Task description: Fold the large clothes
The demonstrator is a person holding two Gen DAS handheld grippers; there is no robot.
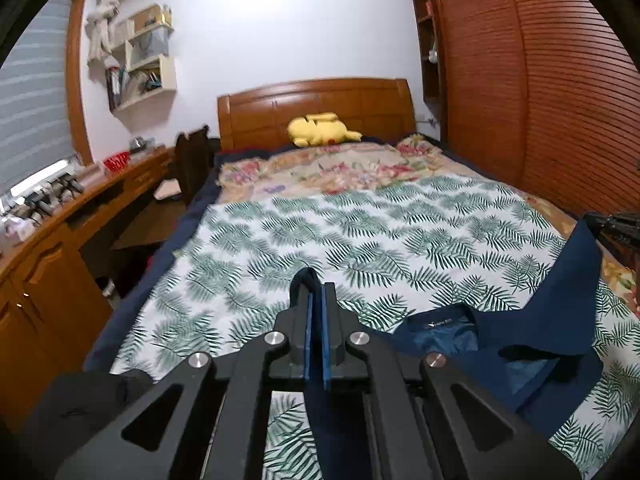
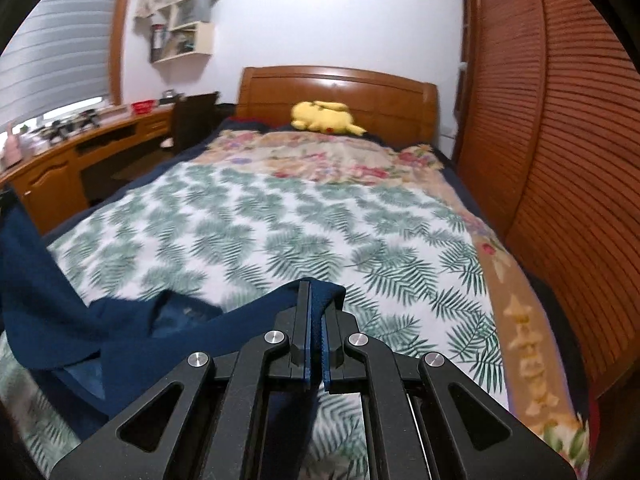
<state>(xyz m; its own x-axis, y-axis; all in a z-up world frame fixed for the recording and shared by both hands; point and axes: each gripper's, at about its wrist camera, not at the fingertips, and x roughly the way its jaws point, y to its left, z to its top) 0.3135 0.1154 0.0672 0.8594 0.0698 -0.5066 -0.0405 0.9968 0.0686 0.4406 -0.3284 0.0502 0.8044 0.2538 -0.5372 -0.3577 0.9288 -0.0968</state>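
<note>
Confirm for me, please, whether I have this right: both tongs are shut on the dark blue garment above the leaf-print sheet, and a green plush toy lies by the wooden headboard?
One detail is off: the plush toy is yellow, not green, as both wrist views show. The rest stands: the left tongs and right tongs are each shut on the dark blue garment above the leaf-print sheet, and the toy lies by the wooden headboard.

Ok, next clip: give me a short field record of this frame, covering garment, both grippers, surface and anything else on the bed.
garment: navy blue garment, lining and neck label showing, partly lifted off the bed
left gripper: fingers closed on an edge of the garment
right gripper: fingers closed on another edge, fabric bunched over the tips
surface: leaf-print sheet spread over a floral blanket
other on bed: yellow plush toy at the wooden headboard
fold state: not yet folded; garment hangs slack between the two grips
</note>
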